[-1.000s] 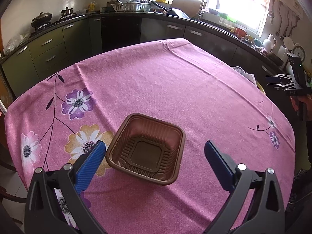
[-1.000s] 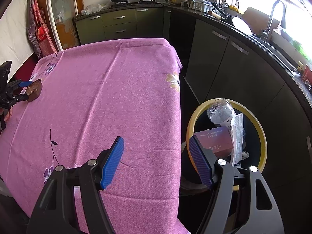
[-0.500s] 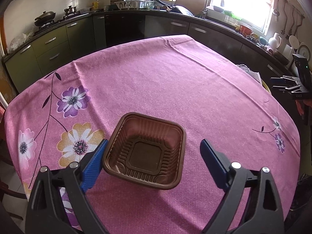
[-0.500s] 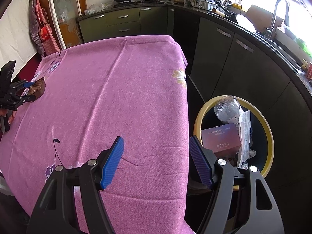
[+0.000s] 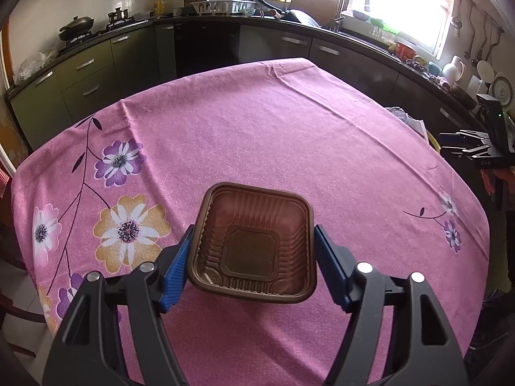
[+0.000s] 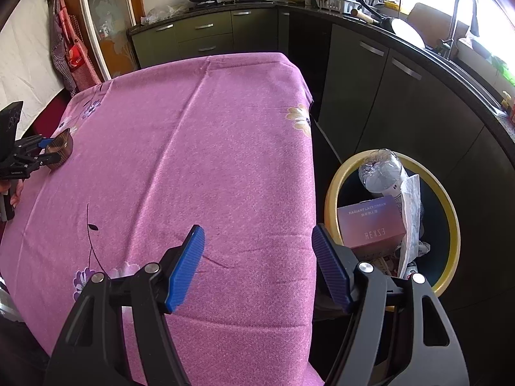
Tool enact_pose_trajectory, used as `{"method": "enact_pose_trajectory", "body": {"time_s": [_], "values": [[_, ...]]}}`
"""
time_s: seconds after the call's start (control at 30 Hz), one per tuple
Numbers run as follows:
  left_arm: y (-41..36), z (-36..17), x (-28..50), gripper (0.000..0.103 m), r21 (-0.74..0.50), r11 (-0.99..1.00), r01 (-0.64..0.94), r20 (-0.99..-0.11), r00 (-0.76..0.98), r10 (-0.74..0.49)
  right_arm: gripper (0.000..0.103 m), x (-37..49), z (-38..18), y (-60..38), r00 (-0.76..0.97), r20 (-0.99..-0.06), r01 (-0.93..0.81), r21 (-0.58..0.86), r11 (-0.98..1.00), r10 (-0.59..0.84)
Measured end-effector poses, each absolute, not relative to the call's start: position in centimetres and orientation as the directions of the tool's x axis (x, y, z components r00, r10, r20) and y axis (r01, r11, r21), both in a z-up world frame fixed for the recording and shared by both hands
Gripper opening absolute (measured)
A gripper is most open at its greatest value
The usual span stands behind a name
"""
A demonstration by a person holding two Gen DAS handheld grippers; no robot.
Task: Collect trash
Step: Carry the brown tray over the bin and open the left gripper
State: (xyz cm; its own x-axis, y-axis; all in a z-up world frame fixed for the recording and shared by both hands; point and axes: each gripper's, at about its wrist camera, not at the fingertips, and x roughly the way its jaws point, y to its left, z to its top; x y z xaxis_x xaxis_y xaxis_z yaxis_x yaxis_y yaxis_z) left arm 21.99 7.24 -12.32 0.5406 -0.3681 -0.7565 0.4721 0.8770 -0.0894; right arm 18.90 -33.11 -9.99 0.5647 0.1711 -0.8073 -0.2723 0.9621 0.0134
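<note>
My left gripper (image 5: 252,259) has just been closing on a brown plastic tray (image 5: 254,241) on the pink floral tablecloth (image 5: 257,135), pads at both rims; whether they press yet I cannot tell. My right gripper (image 6: 257,265) hangs spread and empty beside the yellow-rimmed bin (image 6: 450,225), already holding a bottle and box. Next: lift and carry across. The tray's underside is hidden.

Brown ribbed plastic tray (image 5: 254,244), square, empty, upright on tablecloth (image 5: 257,135)
</note>
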Motion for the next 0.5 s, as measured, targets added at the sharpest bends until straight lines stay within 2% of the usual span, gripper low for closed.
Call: {"method": "enact_pose_trajectory", "body": {"time_s": [0.27, 0.5], "values": [[2.9, -8.8, 19.5, 0.068, -0.076, 0.833, 0.548, -0.722, 0.546, -0.426, 0.069, 17.7, -9.5, -34.1, 0.580, -0.795, -0.250, 0.033, 0.968, 0.177], [-4.7, -5.6, 18.3, 0.068, -0.080, 0.744, 0.664, -0.694, 0.498, -0.519, 0.069, 14.2, -8.4, -36.8, 0.614, -0.772, -0.197, 0.051, 0.979, 0.164]]}}
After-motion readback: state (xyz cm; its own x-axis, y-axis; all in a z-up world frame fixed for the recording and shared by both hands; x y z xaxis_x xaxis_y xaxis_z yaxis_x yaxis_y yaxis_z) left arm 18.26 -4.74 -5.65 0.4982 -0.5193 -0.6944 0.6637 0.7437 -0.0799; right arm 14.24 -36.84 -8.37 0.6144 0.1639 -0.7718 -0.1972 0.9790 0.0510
